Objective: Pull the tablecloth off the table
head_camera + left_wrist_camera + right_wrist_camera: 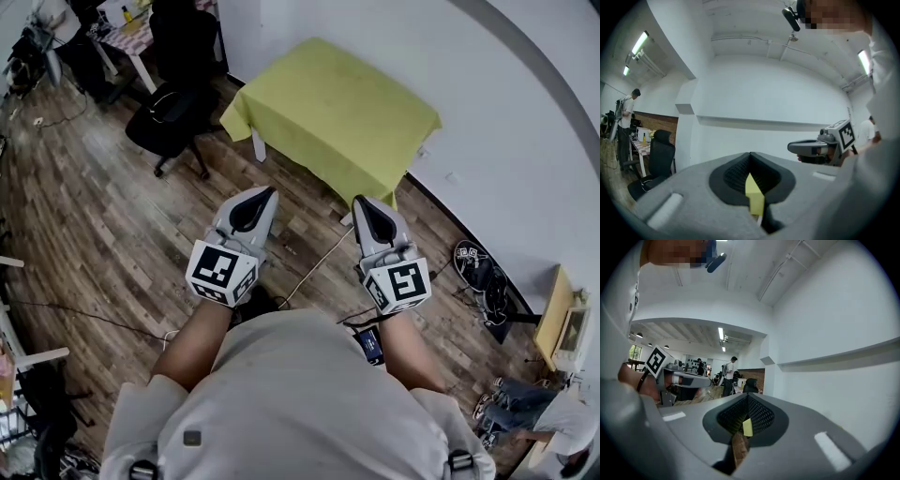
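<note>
A yellow-green tablecloth [333, 117] covers a small table ahead of me, against the white wall, and hangs over its edges. Both grippers are held level in front of my body, short of the table and apart from the cloth. The left gripper [265, 193] is shut with nothing in it, and so is the right gripper [361, 202]. In the left gripper view the jaws [751, 161] are closed, and a sliver of the yellow cloth [753, 197] shows through the slit. The right gripper view shows the same: closed jaws [746, 401] and a small yellow patch [747, 427] beyond.
A black office chair [173, 117] stands left of the table on the wooden floor. A white cable [314, 267] runs across the floor between me and the table. Shoes [483, 277] and a wooden cabinet [562, 319] lie at the right; a person [553, 417] crouches there.
</note>
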Demonstrator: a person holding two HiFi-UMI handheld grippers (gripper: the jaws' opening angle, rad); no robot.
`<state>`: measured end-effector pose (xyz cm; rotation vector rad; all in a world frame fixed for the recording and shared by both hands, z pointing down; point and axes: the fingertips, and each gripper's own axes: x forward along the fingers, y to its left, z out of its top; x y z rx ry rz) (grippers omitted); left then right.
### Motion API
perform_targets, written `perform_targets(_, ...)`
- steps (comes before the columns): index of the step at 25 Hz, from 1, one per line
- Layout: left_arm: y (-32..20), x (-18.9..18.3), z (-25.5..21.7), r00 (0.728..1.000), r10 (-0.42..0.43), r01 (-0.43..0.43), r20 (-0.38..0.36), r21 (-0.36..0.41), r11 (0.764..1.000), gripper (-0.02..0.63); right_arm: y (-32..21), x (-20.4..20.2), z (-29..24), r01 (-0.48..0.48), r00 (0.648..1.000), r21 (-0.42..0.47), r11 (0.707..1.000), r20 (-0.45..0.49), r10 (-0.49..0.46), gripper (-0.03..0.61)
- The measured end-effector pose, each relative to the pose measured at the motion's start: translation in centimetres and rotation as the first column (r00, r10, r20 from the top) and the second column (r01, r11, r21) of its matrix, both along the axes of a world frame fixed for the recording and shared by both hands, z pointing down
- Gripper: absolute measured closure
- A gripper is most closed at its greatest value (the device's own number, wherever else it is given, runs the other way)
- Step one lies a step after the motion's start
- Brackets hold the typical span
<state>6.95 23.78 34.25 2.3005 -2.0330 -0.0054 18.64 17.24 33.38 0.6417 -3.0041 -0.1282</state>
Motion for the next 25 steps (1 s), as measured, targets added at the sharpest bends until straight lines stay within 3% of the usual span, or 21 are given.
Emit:
perform_targets(9,-1.6,-8.9,-0.7,0.999,0.049,-0.048,0.014,-0.016,0.999,0.612,-2.6,-8.7,0.8,-0.047,0.999,-0.033,0.998,-0.018,0.046,0.568)
perform_targets(17,-3.2,-12.1,0.2,0.998,0.065,-0.065,0.006,-0.036,0.997,0.612,-4.2,-12.3,1.7,-0.044,0.999,-0.068,0.997,-0.033,0.042,0.568)
perform_targets(25,-9.0,-13.6,1.4,0.999,0.048,-0.047,0.011,-0.049,0.998,0.612,-10.7,-13.9,3.1,-0.025,1.000,-0.096,0.995,-0.010,0.025,0.568)
